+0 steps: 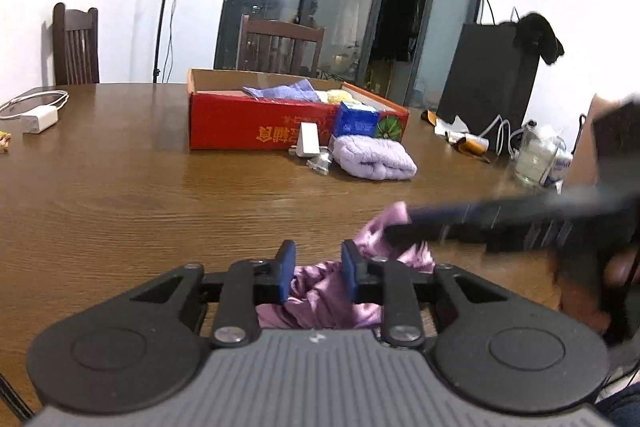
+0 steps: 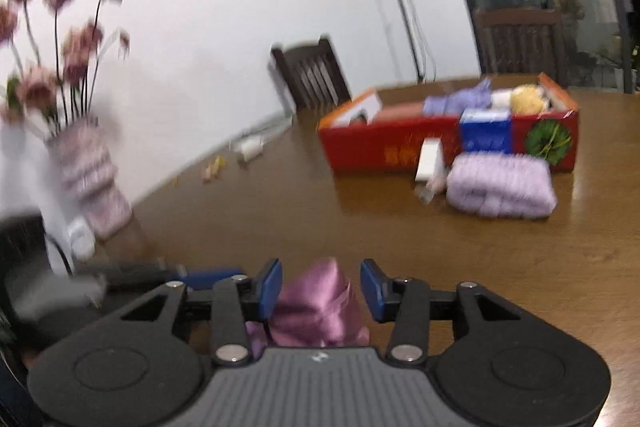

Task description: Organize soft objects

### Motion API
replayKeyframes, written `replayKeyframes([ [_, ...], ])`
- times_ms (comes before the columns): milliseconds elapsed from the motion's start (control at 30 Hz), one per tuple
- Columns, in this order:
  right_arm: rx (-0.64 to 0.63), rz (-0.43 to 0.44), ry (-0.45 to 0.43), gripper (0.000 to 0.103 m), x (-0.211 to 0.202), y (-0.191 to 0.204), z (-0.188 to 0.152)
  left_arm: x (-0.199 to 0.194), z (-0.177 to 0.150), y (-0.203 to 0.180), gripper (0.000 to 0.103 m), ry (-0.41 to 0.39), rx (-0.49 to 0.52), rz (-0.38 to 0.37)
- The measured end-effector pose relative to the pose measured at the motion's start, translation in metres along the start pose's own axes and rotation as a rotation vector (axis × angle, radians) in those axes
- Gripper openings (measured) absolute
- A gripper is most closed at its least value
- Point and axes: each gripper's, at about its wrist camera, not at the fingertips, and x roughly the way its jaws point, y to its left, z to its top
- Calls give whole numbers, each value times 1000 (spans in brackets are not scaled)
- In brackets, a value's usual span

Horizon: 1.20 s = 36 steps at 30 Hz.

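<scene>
A crumpled pink satin cloth (image 1: 324,291) lies on the wooden table (image 1: 140,207) near its front edge. My left gripper (image 1: 318,271) is shut on it, the bunched fabric filling the gap between the blue pads. My right gripper (image 1: 400,223) reaches in from the right, blurred, its tips at the cloth's far fold. In the right wrist view the cloth (image 2: 320,303) sits between the right gripper's (image 2: 322,291) pads. It touches the left pad and stands clear of the right one, so the jaws are open. The left gripper (image 2: 224,275) shows blurred at the left.
A red cardboard box (image 1: 248,127) at mid-table holds a lilac cloth and a yellow soft thing. Before it lie a folded lilac towel (image 1: 374,157), a blue tissue pack (image 1: 356,121) and a white adapter (image 1: 308,141). A flower vase (image 2: 90,179) stands left; a glass jar (image 1: 536,157) right.
</scene>
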Motion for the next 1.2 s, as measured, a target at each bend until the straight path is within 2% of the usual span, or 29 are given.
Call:
replayKeyframes([
  [33,0,-7,24,41,5,1,-5,-3,1,5,42,3,-25,2],
  [67,8,-11,31,39,6,1,-11,-5,3,10,55,8,-52,5],
  [100,24,-1,30,37,6,-1,-14,-7,4,16,58,18,-88,6],
  [267,68,33,30,35,3,-10,-21,-13,1,35,63,58,-193,-63],
  [333,64,30,29,35,4,-9,-21,-7,-1,33,63,76,-193,-83],
  [400,55,22,29,35,6,-7,-21,0,-3,27,63,108,-164,-67],
  [433,56,24,26,34,7,-8,-21,5,-2,23,62,123,-133,-43],
  [467,56,27,23,33,7,-8,-21,6,-1,20,55,120,-113,-42],
  [500,58,29,20,31,7,-9,-21,7,2,19,42,114,-98,-61],
  [567,61,35,17,26,8,-11,-20,8,4,17,33,106,-77,-98],
  [667,51,51,29,19,11,-13,-16,14,11,18,23,110,-57,-129],
  [767,73,81,58,14,16,-22,-6,23,27,27,19,103,-110,-187],
  [867,83,100,40,12,15,-31,15,34,57,29,17,34,-106,-229],
  [967,69,95,-35,12,10,-46,57,51,98,32,17,-71,-102,-298],
  [1067,33,76,-115,12,10,-63,107,85,147,39,17,-182,-107,-370],
  [1133,-30,19,-162,12,18,-77,143,117,176,43,17,-185,-120,-392],
  [1200,-62,-46,-167,12,35,-93,171,154,201,46,14,-159,-139,-386],
])
